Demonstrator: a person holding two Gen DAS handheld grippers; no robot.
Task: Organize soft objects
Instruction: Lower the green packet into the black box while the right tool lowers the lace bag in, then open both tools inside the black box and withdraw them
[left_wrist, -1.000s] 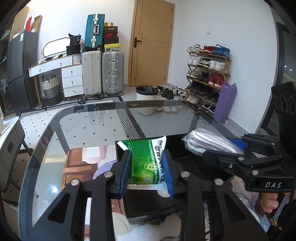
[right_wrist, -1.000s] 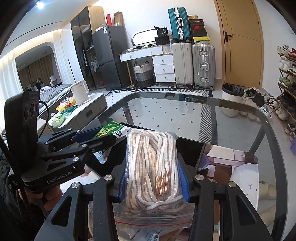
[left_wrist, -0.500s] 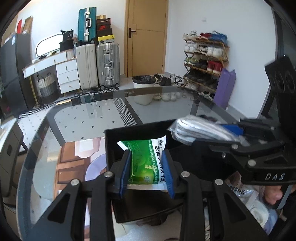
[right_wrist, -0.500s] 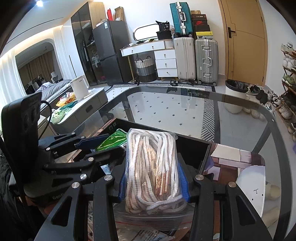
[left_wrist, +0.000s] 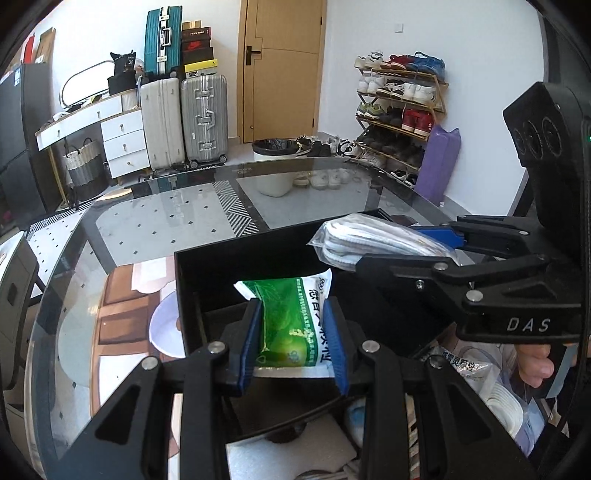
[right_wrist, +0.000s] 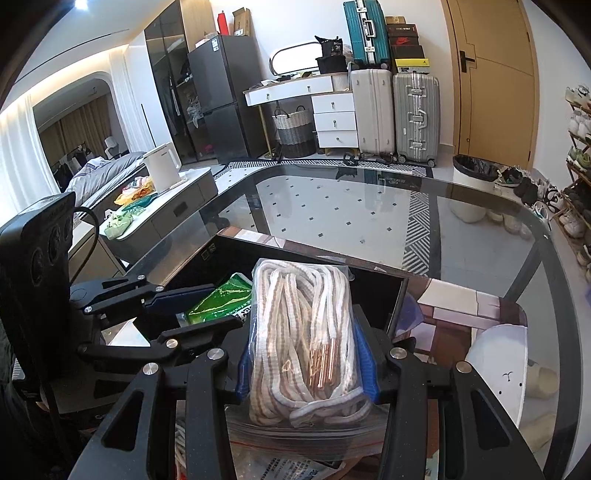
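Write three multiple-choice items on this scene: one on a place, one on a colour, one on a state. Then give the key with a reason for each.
1. Where is the left claw carrying its green packet?
A. over the black box
B. over the shoe rack
C. over the white kettle

2. What colour are the pads gripping the bag of laces?
A. red
B. blue
C. yellow

3. What state is the right claw in?
A. wide open and empty
B. shut with nothing in it
C. shut on the bag of laces

Key: 1 A, the packet hangs above the black box on the glass table. 2 B, blue pads flank the bag on both sides. 3 C, both pads press the clear bag's sides.
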